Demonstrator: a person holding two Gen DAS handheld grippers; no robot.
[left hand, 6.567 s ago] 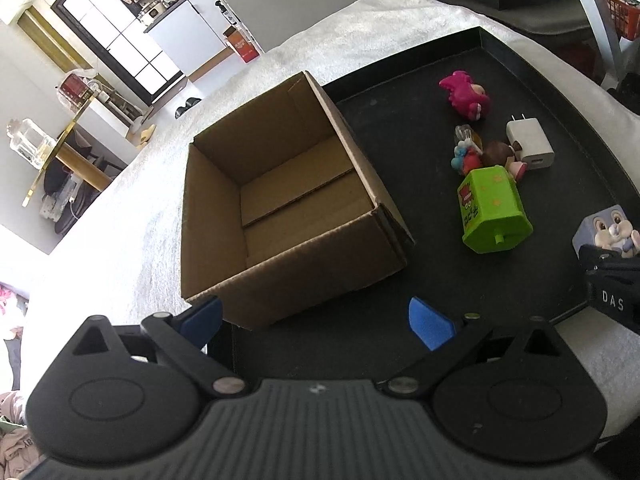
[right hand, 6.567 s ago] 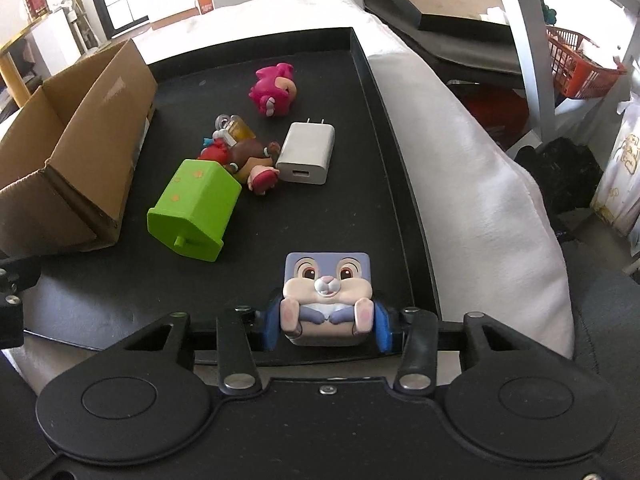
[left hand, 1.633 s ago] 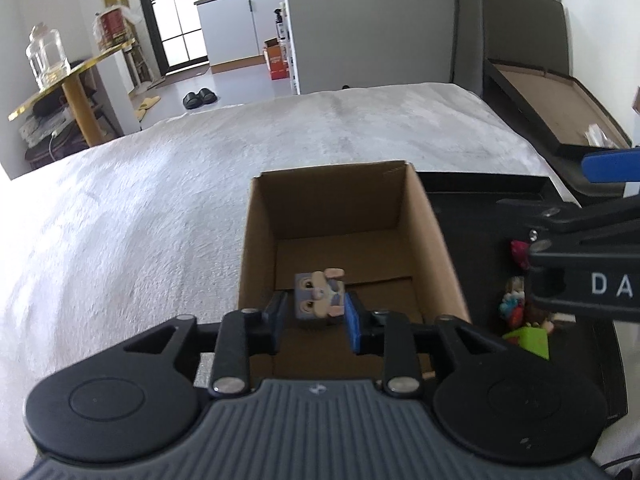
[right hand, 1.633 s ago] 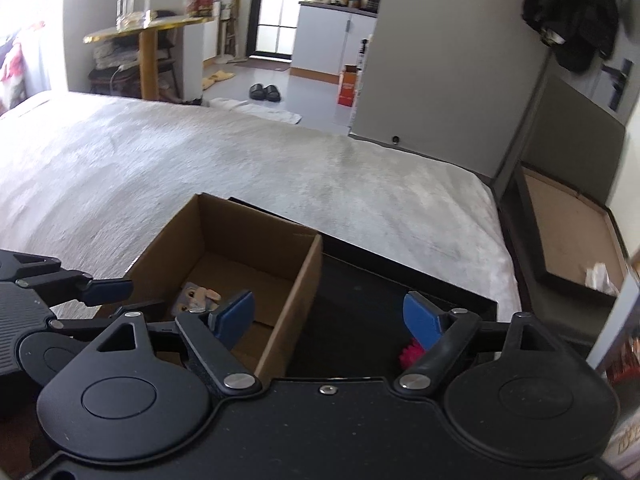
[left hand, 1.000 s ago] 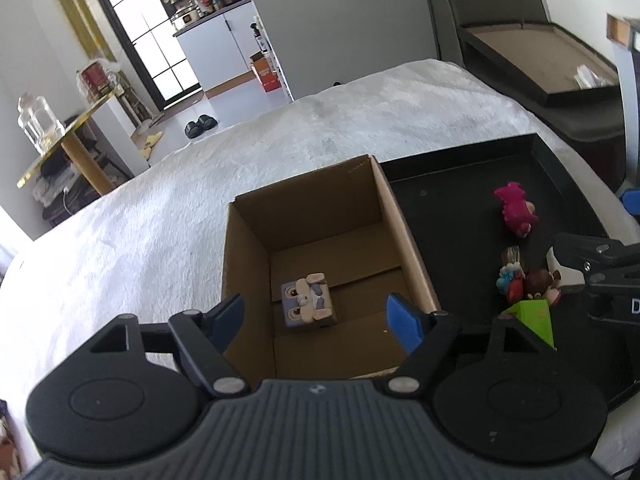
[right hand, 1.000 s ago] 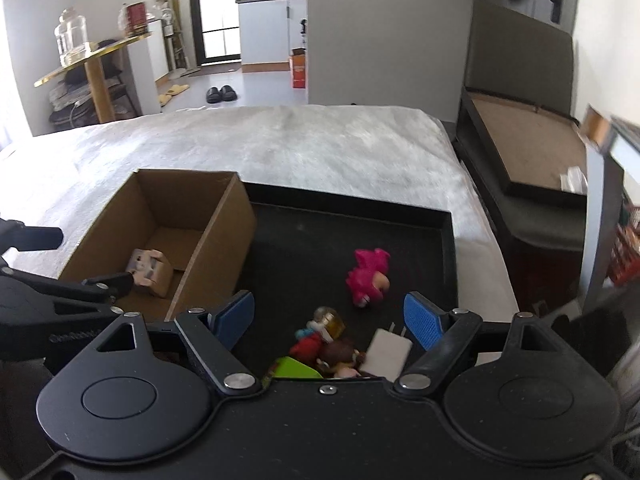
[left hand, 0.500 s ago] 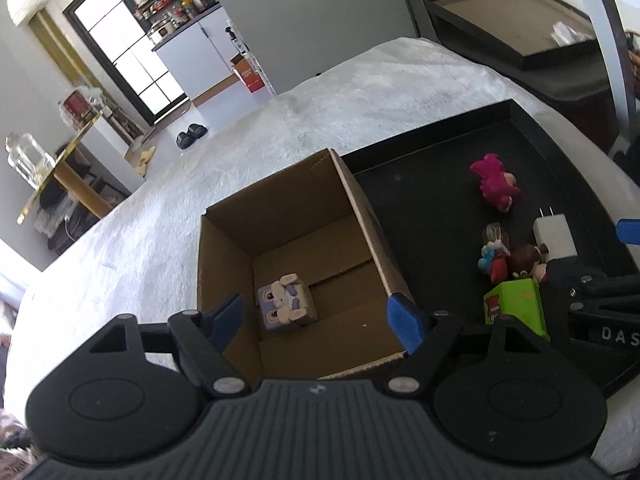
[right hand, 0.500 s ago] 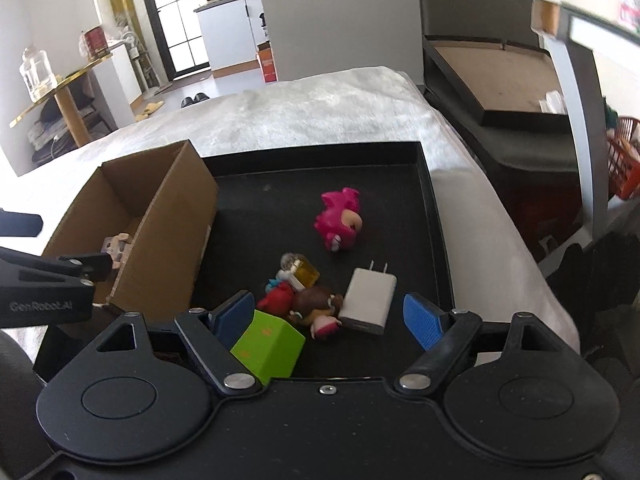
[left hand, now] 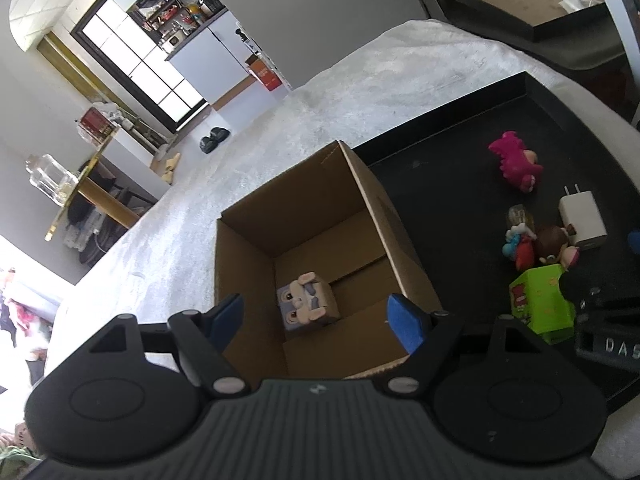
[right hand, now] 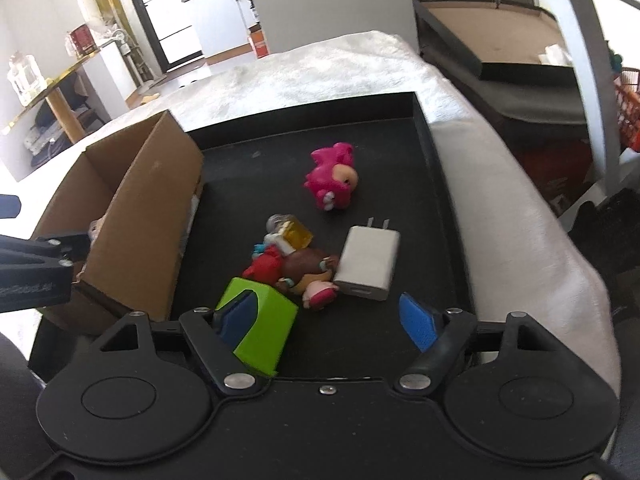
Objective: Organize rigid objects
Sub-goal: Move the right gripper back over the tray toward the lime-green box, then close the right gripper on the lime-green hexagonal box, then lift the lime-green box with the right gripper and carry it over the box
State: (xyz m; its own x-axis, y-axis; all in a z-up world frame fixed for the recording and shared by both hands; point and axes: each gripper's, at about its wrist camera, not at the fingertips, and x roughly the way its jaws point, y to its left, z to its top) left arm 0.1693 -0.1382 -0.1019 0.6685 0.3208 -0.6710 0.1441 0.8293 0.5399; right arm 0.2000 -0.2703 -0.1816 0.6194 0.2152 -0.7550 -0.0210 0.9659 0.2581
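The rabbit-faced cube point(left hand: 307, 305) lies on the floor of the open cardboard box point(left hand: 248, 264). My left gripper point(left hand: 316, 318) hangs open above the box's near side, nothing between its blue pads. On the black tray point(right hand: 384, 152) lie a green block point(right hand: 266, 330), a white charger point(right hand: 367, 262), a pink figure point(right hand: 332, 182) and a cluster of small figures point(right hand: 294, 258). My right gripper point(right hand: 326, 322) hovers low over the tray's near part; its jaws are closing, apart from any object. Its left pad point(right hand: 236, 316) overlaps the green block.
The tray and box point(right hand: 136, 216) rest on a white fluffy cover point(left hand: 320, 92). The left tool's black body point(right hand: 36, 272) sits beside the box. A dark bench with a brown-topped tray point(right hand: 488, 28) stands at the far right, with a room and kitchen behind.
The right gripper has dropped toward the tray and its jaws have narrowed a little. The left gripper has drifted and rolled, staying open over the box where the cube lies.
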